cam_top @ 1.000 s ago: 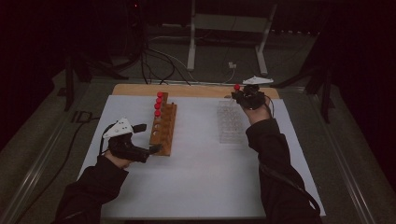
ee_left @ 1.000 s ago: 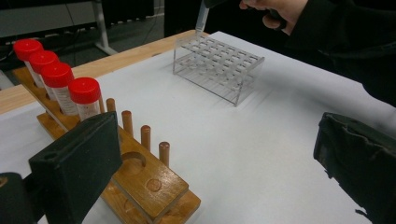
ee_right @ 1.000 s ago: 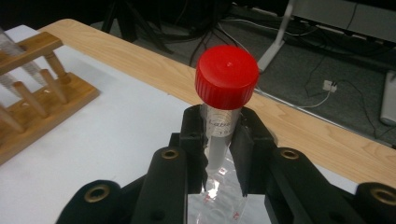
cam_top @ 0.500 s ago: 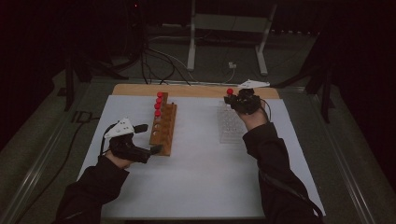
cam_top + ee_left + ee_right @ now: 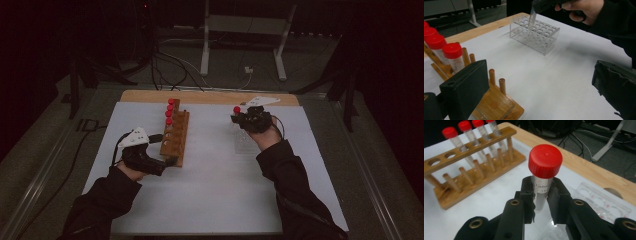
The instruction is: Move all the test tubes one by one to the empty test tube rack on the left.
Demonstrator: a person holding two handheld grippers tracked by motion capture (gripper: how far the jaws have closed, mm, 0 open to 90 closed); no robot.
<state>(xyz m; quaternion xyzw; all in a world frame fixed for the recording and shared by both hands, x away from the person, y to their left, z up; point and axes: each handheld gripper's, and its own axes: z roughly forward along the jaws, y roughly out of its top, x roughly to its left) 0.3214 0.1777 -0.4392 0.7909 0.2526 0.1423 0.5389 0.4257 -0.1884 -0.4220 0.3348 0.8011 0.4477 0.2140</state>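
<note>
In the right gripper view, the right claw is clamped on a clear tube with a red screw cap, the two black pads pressing its body just under the cap and the tube standing roughly upright between them. Black print runs along the tube; it seems to begin "Lab" with "15" beneath it, though the pads cover the rest. Below the tube lies the white sheet that covers the bench, and to the right sits a clear plastic rack with rows of round holes and faint red marks too small to read. Farther off stands a wooden rack with pegs along its base, carrying four red-capped tubes at its far end.

In the left gripper view, the left claw stands apart with nothing between its pads, one pad close beside the near end of the wooden rack. Beyond it, the held tube's tip hangs just over the clear rack's top plate.

From the high view, the left claw rests by the wooden rack's near end at the left, well apart from the right claw, which holds the tube above the clear rack toward the bench's far edge.
</note>
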